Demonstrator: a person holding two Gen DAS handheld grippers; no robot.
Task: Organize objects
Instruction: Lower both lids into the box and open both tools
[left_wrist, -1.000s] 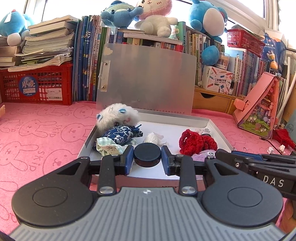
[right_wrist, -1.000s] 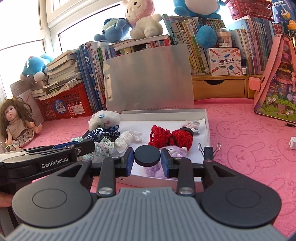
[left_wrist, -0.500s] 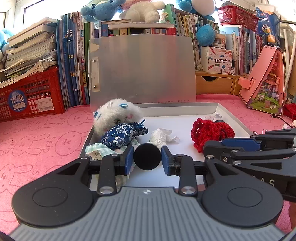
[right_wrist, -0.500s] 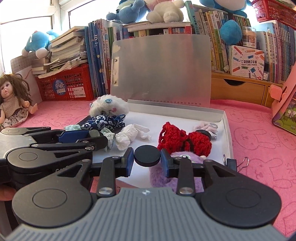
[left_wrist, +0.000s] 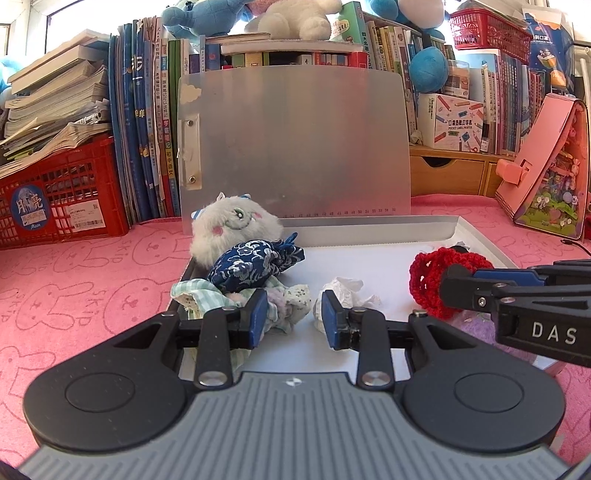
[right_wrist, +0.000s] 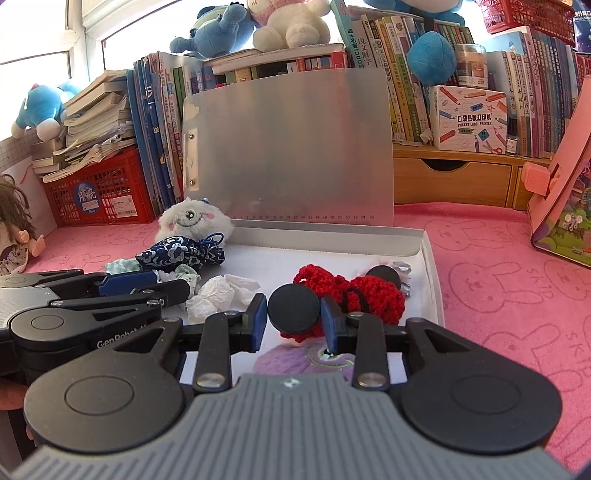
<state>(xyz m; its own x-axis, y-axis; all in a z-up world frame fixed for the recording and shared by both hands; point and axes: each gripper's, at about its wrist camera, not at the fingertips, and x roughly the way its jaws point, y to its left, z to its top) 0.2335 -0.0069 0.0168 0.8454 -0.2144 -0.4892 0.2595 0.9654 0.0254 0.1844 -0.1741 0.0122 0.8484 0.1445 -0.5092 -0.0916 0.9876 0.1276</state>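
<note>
Left claw (left_wrist: 290, 314) spread wide, empty, over near-left corner of shallow white open box (left_wrist: 369, 229), beside crumpled white tissue (left_wrist: 345, 291). Right claw (right_wrist: 293, 319) pinching flat round black disc (right_wrist: 293, 314) above red crocheted toy (right_wrist: 354, 295), near box's right edge.

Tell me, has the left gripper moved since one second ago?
Yes. The left gripper advanced toward the upright silver lid, which looks larger now; its fingers opened.
</note>
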